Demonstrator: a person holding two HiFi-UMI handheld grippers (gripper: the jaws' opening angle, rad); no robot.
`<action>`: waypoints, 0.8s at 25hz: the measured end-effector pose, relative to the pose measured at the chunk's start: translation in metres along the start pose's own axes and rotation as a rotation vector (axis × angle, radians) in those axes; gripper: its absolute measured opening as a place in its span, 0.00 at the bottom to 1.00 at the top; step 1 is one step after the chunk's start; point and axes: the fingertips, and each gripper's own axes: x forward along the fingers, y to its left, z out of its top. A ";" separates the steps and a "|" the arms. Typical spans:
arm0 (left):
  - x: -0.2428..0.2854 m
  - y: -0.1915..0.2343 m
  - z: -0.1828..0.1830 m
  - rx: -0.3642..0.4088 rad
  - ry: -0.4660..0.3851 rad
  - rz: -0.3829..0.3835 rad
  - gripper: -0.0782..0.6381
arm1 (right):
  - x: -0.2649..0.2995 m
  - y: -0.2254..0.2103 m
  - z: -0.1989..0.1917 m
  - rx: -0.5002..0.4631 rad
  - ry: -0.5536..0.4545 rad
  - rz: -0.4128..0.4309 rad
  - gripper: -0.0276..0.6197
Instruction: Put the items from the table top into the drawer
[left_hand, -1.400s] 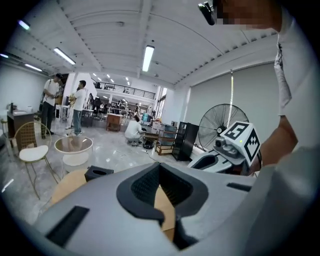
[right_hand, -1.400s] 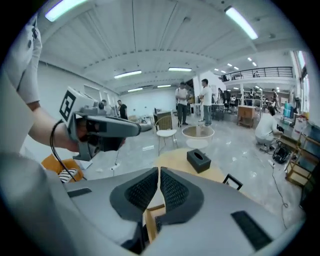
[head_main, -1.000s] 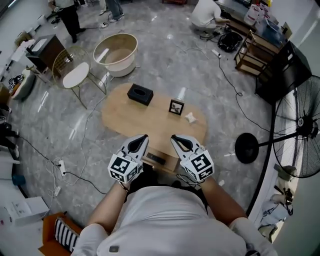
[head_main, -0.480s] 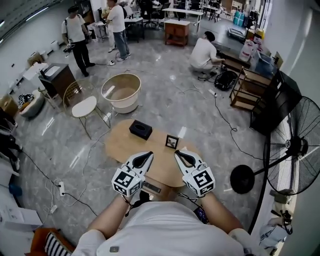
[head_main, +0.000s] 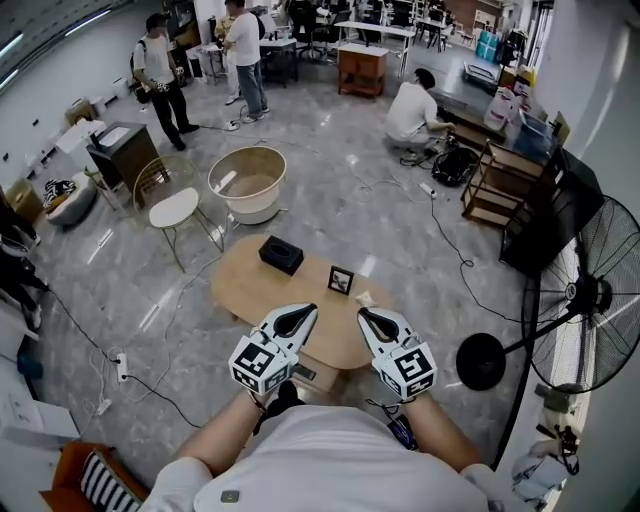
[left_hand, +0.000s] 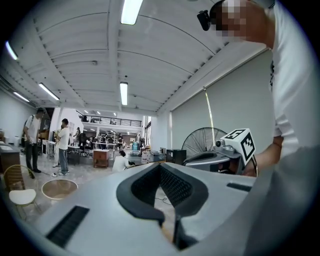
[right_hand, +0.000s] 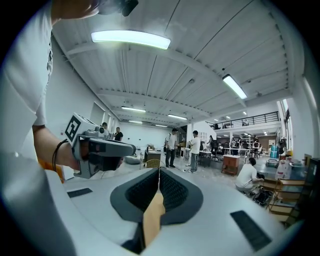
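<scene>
An oval wooden table stands on the floor below me. On it are a black box, a small picture frame and a white crumpled item. A drawer juts from under the table's near edge, partly hidden by my grippers. My left gripper and right gripper are held side by side high above the near edge, both pointing level. The left gripper is shut and holds nothing. The right gripper is also shut and holds nothing.
A large standing fan is at the right. A beige tub and a wire chair stand beyond the table on the left. Cables run across the floor. A person crouches by a shelf; others stand at the back.
Both grippers have risen together and stayed shut. The head view has tilted up, so the table looks smaller and more of the room shows.
</scene>
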 end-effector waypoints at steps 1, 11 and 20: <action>0.000 -0.001 0.001 0.001 -0.005 -0.004 0.12 | -0.001 0.000 0.000 -0.002 0.000 -0.005 0.09; 0.011 0.015 0.011 -0.004 -0.032 -0.106 0.12 | 0.012 -0.002 0.005 0.007 0.013 -0.096 0.09; -0.004 0.056 0.005 -0.035 -0.034 -0.187 0.12 | 0.054 0.012 0.010 0.006 0.044 -0.172 0.09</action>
